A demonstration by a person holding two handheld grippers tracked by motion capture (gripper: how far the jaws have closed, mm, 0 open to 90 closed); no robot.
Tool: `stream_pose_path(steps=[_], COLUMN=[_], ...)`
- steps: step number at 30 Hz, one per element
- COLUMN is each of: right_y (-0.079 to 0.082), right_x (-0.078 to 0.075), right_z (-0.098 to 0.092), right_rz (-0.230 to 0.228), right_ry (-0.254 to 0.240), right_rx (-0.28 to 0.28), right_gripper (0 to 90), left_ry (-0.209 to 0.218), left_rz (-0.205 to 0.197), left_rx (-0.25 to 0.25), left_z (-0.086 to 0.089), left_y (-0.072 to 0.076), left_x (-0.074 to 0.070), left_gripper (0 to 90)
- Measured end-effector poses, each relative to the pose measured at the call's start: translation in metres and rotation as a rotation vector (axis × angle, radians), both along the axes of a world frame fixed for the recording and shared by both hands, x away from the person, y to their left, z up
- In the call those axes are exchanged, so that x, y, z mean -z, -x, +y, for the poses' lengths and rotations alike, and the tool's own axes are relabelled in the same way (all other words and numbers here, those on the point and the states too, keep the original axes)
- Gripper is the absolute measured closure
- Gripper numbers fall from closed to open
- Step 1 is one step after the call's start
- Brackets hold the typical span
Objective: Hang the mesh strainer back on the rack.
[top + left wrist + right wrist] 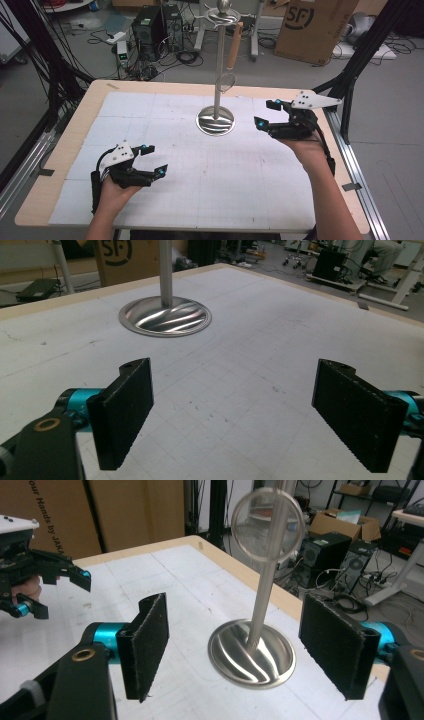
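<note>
Nearest me, my left gripper (150, 160) hovers low over the white gridded mat (225, 175), jaws spread wide with nothing between them, parked out of the way, I judge. Farther and to the right, my right gripper (267, 114) is likewise released and empty, aimed at the steel stand (216, 120) at the mat's far middle. From the stand's top hangs a small strainer (231, 60) with a wooden handle, free of both tongs. Beyond the wooden table (60, 150): cables, computer towers (157, 27) and a cardboard box (312, 25).
</note>
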State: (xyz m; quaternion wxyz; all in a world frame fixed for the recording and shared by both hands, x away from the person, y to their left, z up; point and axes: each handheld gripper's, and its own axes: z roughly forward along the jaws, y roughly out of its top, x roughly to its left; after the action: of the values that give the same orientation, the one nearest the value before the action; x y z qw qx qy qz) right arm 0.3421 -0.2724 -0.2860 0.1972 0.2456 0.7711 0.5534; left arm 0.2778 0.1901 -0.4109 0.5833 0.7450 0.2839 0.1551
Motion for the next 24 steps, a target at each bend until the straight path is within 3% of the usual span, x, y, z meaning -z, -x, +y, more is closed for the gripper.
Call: stream_pose_path(steps=[9,18,24], right_y=[0.012,0.03,0.032], right_x=[0.023,0.059,0.069], right_z=[-0.005,-0.014,-0.016], right_rz=[0.022,0.031,0.039], right_ry=[-0.014,-0.053,-0.051], right_rx=[0.005,0.01,0.013], right_gripper=[22.5,21.8,21.6], left_ry=[0.001,0.003,-0.003], left_rz=[0.0,0.005,0.004], left_rx=[0.001,0.011,0.011], left_z=[0.0,-0.001,-0.002], left_y=[0.0,0.0,0.0], left_x=[0.0,0.0,0.0], left_gripper=[17.4,17.4,17.4])
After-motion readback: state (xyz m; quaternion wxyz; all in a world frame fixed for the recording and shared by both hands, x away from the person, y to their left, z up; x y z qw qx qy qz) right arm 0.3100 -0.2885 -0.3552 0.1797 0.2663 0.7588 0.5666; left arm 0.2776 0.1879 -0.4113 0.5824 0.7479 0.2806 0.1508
